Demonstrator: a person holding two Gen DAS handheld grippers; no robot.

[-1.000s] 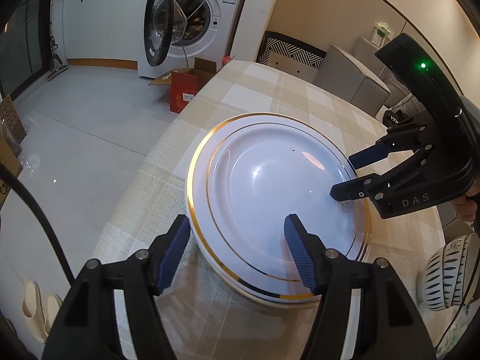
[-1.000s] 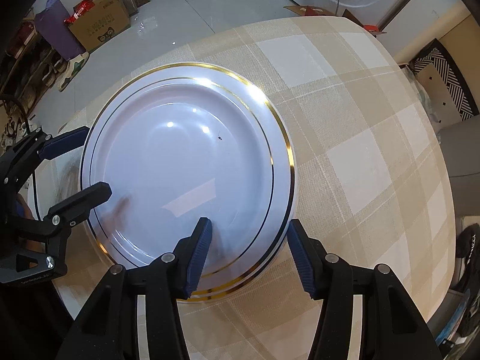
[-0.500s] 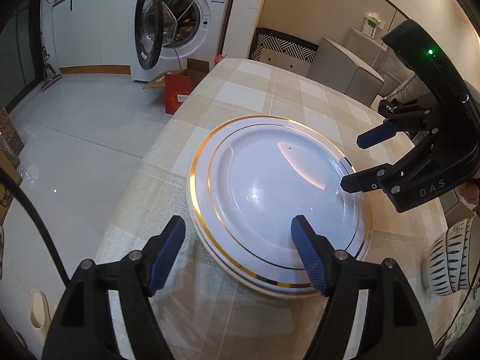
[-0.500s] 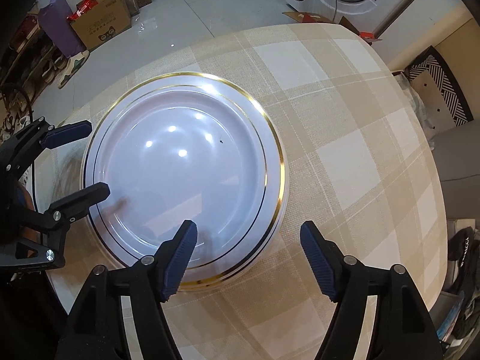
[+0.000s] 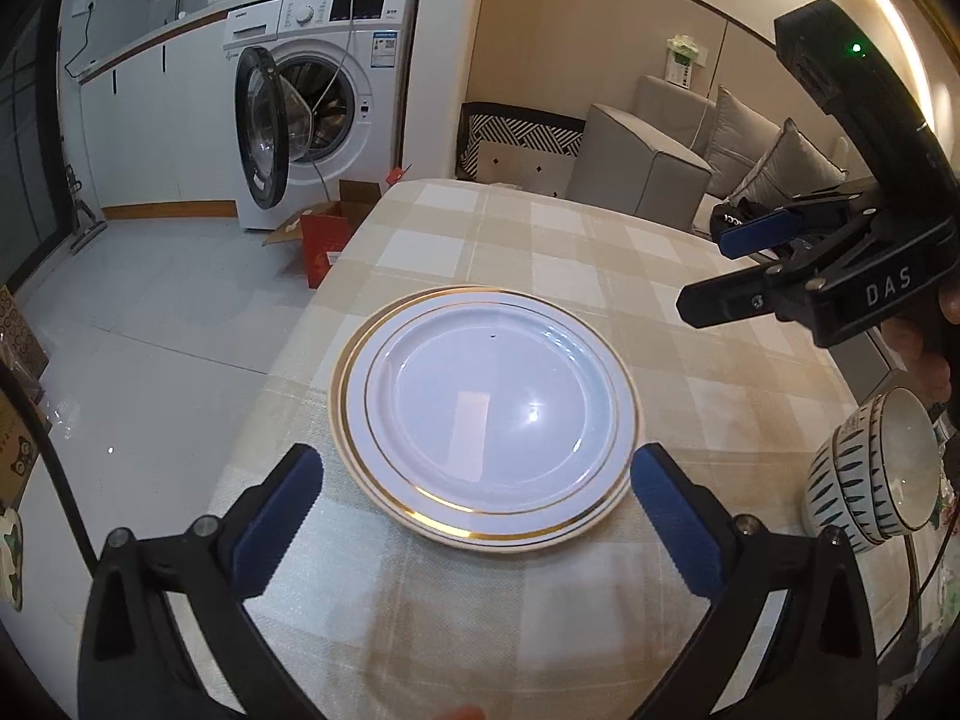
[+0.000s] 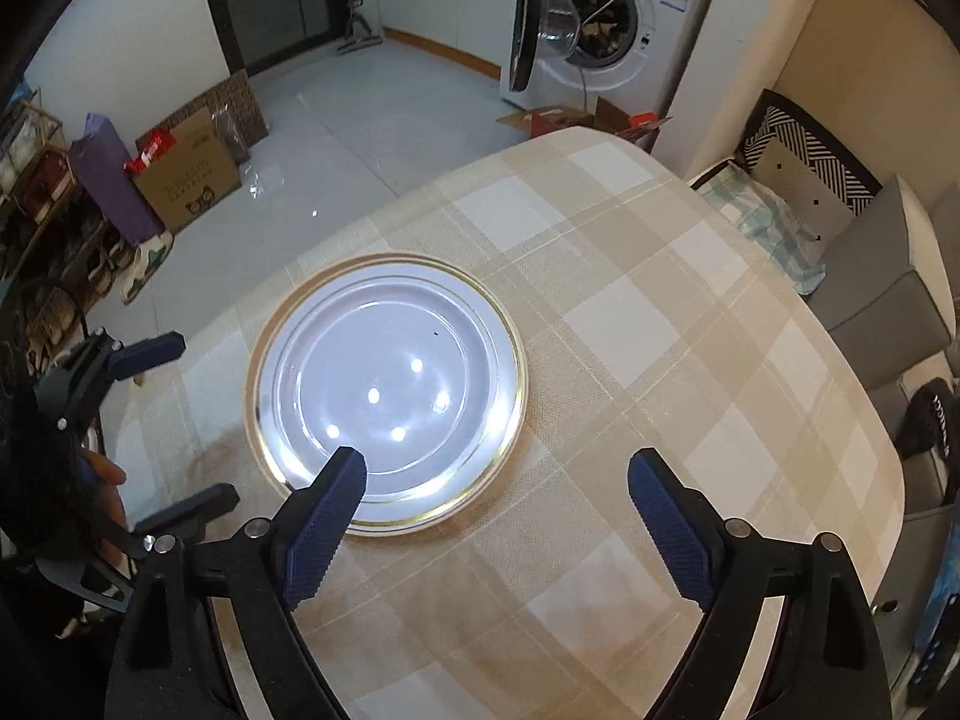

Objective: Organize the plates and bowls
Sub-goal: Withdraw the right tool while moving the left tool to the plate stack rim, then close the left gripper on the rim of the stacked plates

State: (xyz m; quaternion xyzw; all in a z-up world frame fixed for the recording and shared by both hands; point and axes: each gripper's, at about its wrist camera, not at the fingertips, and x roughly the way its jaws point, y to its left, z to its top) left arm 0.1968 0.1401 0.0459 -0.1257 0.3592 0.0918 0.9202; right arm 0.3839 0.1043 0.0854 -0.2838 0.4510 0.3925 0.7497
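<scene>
Checked cloth covers the table (image 5: 540, 252) in the left wrist view; behind it a washing machine (image 5: 324, 102) has its door open, and a grey sofa (image 5: 636, 168) sits at the back; the plates (image 5: 486, 414) lie stacked in the middle of the cloth, a smaller one on a bigger one, a bit off center; the left tongs (image 5: 474, 516) are wide, holding nothing, and sit just in front of the plates, not touching; the right tongs (image 5: 726, 270) hang above the table on the right, wide too; striped bowls (image 5: 870, 474) are stacked at the right edge, well apart from the plates.

From the right wrist view the plates (image 6: 384, 390) lie near the rounded table edge (image 6: 198, 324) with the floor (image 6: 372, 120) below; the right tongs (image 6: 498, 510) are wide and hold nothing; the left tongs (image 6: 180, 420) wait beside the plates.

I think a bump could push the plates off that edge; the shiny top plate could slide; the bowls could tip if grabbed badly.
</scene>
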